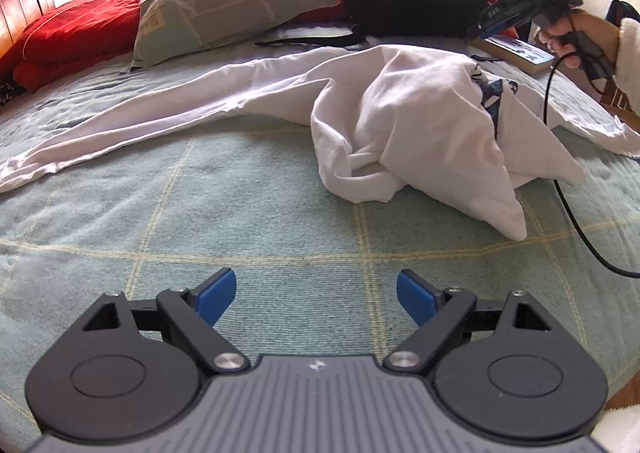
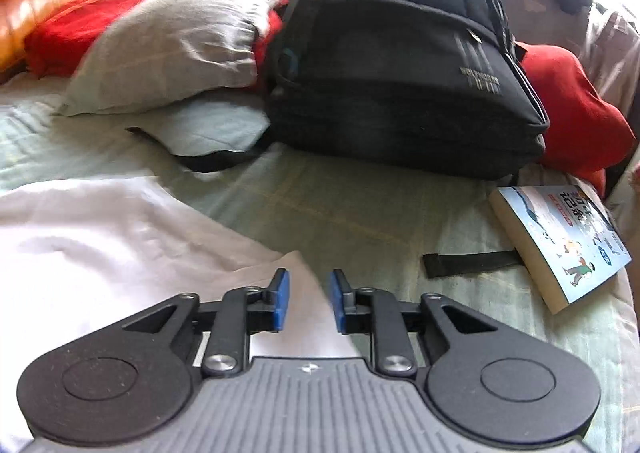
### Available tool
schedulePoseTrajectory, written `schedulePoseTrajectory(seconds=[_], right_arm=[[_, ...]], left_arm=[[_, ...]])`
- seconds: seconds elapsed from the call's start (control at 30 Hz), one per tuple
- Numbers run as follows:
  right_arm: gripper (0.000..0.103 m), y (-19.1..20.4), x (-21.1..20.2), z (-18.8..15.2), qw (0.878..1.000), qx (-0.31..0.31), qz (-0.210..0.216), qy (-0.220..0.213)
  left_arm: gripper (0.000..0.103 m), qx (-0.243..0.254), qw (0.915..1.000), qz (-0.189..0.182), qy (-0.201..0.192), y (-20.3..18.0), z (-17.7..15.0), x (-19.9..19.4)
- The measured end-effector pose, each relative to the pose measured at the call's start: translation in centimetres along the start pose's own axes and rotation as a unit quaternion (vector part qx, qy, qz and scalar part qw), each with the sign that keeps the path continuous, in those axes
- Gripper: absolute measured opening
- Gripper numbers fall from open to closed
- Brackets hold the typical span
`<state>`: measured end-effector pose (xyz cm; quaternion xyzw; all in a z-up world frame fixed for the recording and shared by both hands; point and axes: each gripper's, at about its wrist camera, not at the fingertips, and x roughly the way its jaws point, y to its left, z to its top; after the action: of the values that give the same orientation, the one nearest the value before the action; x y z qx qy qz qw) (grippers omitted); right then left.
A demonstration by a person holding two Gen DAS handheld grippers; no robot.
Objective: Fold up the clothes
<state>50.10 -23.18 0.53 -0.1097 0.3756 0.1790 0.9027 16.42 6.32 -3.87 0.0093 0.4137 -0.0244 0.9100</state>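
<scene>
white shirt [image 2: 100,237] cut off left.

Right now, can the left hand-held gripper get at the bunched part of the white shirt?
Probably yes. The left hand-held gripper is open, with only bare green bedspread between it and the white shirt. The black cable runs along the bundle's right side.

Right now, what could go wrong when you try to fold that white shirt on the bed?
The white shirt lies bunched in a heap, so a pinch might catch several layers and fold it crooked. A black cable trails over the shirt's right edge and could snag the cloth. The book and backpack sit close by, leaving little room to spread it. Both the left gripper and right gripper are open, holding nothing.
</scene>
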Motion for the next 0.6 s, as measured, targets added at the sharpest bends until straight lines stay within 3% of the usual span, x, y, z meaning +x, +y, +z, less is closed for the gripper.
schedulePoseTrajectory(seconds=[0.23,0.4,0.53,0.6], right_arm=[[0.052,2.6,-7.3,-4.0,0.997,-0.014,0.063,-0.034],[0.058,4.9,-12.0,-7.7,0.995,-0.025,0.091,-0.043],[0.069,7.3,-15.2,-10.3,0.991,-0.034,0.117,-0.054],[0.073,8.9,-16.6,-11.5,0.988,-0.036,0.140,-0.062]], left_arm=[[0.088,0.005,0.9996,-0.027,0.004,0.1,-0.2,0.3],[0.090,0.007,0.9985,-0.053,0.006,0.0,-0.9,0.9],[0.100,0.006,0.9973,-0.074,0.002,0.0,-1.9,1.3],[0.100,0.006,0.9982,-0.059,0.000,0.5,-2.3,0.6]])
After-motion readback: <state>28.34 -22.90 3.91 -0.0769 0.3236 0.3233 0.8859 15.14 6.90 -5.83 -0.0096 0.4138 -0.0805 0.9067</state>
